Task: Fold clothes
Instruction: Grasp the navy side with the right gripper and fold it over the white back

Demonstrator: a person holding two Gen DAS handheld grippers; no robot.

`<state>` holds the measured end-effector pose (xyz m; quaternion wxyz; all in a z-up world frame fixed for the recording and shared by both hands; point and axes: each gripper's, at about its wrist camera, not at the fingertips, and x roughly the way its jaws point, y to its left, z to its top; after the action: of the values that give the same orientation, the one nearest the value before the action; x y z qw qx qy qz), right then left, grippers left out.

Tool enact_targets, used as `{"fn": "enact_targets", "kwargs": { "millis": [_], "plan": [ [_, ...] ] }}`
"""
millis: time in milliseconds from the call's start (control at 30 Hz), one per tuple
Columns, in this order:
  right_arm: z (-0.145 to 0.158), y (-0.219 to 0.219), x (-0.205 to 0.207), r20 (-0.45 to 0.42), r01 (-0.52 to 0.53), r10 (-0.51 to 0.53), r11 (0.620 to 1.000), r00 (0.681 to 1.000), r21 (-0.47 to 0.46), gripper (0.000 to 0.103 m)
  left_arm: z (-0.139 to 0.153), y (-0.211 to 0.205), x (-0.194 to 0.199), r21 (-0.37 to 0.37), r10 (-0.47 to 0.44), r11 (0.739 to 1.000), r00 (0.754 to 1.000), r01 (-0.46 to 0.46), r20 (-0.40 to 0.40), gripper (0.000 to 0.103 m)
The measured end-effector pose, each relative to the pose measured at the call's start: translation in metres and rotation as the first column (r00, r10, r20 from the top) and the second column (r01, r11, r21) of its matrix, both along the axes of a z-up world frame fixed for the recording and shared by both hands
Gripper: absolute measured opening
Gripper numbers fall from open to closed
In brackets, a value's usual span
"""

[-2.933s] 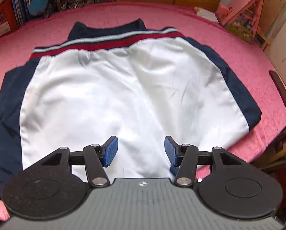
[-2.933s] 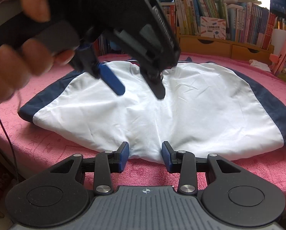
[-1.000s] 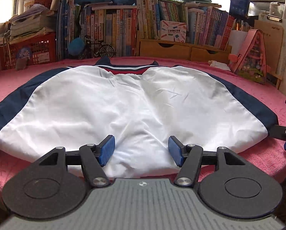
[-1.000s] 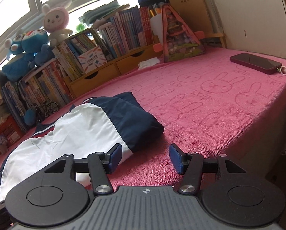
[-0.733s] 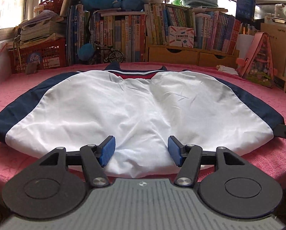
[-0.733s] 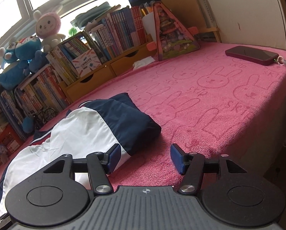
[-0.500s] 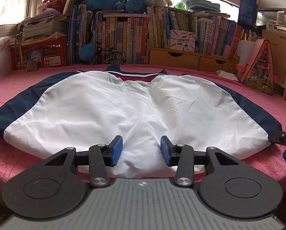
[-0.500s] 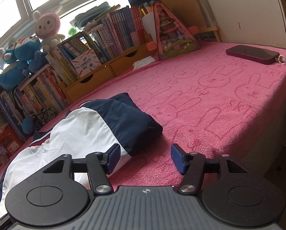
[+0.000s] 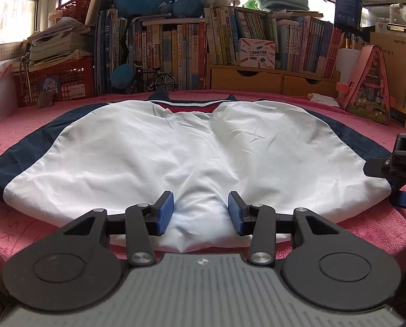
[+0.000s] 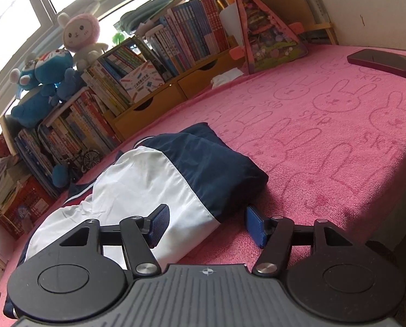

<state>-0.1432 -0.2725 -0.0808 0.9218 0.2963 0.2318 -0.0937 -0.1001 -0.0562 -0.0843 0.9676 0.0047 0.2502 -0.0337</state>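
Note:
A white garment with navy side panels and a red-striped waistband point(image 9: 197, 147) lies flat on the pink bunny-print cover point(image 9: 1, 136). My left gripper point(image 9: 200, 214) is open, low at the near hem, its pads on either side of the white middle fold. My right gripper point(image 10: 205, 226) is open at the garment's right hem corner point(image 10: 203, 174), its left pad over the white cloth, its right pad on the cover beside the navy panel. The right gripper also shows at the right edge of the left wrist view point(image 9: 399, 163).
A dark phone point(image 10: 384, 61) lies on the cover at the far right. A pink triangular toy house point(image 9: 369, 81), wooden drawers point(image 9: 271, 80), a bookshelf with plush toys point(image 9: 175, 49) and a red crate point(image 9: 55, 81) line the far edge.
My left gripper dropped from a high view to the near hem and its jaws narrowed somewhat. My right gripper swung from the garment's front to its right hem corner and edged closer.

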Motion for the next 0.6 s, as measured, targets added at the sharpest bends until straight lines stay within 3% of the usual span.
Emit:
{"fn": "enact_targets", "kwargs": {
  "millis": [167,267,333,367,433,500,600],
  "plan": [
    [-0.004,-0.011,0.026,0.046,-0.056,0.053,0.997,0.998,0.061,0.072,0.0,0.002,0.0,-0.004,-0.002,1.0,1.0,0.002,0.001,0.042],
    [-0.007,-0.024,0.047,0.062,-0.084,0.075,0.982,0.995,0.167,0.071,0.0,0.002,-0.001,-0.007,-0.003,1.0,1.0,0.003,0.002,0.042],
    [-0.006,-0.03,0.062,0.037,-0.092,0.086,0.971,0.996,0.222,0.048,0.0,0.003,-0.001,-0.011,-0.004,1.0,1.0,0.004,0.002,0.042],
    [-0.002,-0.029,0.069,0.023,-0.097,0.094,0.971,0.995,0.219,0.029,0.0,0.004,0.0,-0.013,-0.005,1.0,1.0,0.005,0.003,0.042],
    [0.014,-0.019,0.079,0.035,-0.13,0.126,0.978,0.991,0.161,0.025,0.0,0.005,-0.001,-0.016,-0.008,1.0,1.0,0.008,0.004,0.043],
    [0.042,0.003,0.085,0.084,-0.211,0.207,0.976,0.975,0.044,0.025,0.0,0.005,-0.001,-0.022,-0.01,1.0,1.0,0.011,0.006,0.043],
    [0.085,0.053,0.091,0.14,-0.383,0.4,0.914,0.906,-0.138,0.025,0.0,0.006,-0.002,-0.03,-0.013,0.999,1.0,0.013,0.008,0.042]
  ]
}}
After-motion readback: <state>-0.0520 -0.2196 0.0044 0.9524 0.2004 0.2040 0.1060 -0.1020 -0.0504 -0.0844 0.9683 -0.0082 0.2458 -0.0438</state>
